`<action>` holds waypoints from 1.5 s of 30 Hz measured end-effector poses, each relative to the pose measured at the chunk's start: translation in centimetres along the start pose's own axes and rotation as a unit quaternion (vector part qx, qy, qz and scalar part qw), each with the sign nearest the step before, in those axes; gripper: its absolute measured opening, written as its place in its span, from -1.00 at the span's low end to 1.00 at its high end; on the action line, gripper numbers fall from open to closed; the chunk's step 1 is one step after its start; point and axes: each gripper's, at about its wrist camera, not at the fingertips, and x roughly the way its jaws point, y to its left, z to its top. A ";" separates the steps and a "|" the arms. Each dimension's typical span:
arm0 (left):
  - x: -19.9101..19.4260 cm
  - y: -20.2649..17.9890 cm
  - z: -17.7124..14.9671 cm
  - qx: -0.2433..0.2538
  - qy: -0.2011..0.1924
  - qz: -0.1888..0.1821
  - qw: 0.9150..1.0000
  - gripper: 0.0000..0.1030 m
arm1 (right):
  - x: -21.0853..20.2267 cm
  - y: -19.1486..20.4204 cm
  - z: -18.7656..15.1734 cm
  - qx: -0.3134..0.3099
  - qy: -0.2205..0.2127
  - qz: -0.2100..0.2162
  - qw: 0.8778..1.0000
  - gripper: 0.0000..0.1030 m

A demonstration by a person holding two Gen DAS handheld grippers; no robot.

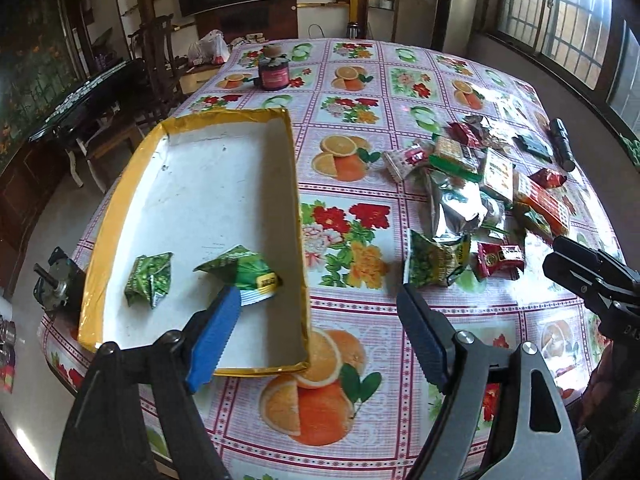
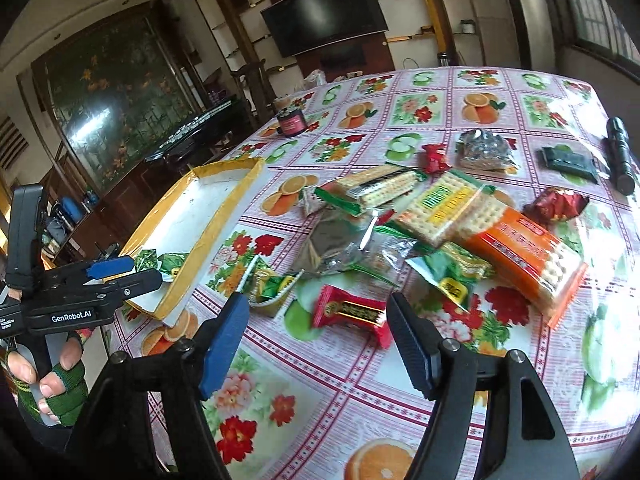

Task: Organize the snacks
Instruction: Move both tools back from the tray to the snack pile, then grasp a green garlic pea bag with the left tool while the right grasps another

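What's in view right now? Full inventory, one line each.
tray: 1, white inside, yellow rim, table's left side
green snack packets: 2, green, inside tray
snack pile: many mixed wrappers, green, red, orange, silver, right of tray
red candy: 1, red, nearest right tool
orange cracker pack: 1, orange, right side of pile
jar: 1, dark with pink label, far side of table
flashlight: 1, black, far right
tablecloth: 1, fruit and flower print
left tool: open, left finger over the tray, nothing held
right tool: open, near red candy, nothing held
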 end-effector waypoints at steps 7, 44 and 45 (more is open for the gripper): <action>0.6 -3.0 -0.2 0.024 0.013 -0.013 1.000 0.57 | -1.0 -1.7 -1.0 0.016 -0.004 -0.007 1.000 0.40; 7.9 -7.4 2.3 0.036 0.081 -0.075 0.993 0.63 | 5.0 -6.2 2.6 0.086 0.045 -0.090 0.991 0.46; 8.0 -7.4 2.4 0.035 0.081 -0.074 0.993 0.63 | 5.2 -5.9 2.6 0.072 0.048 -0.103 0.991 0.43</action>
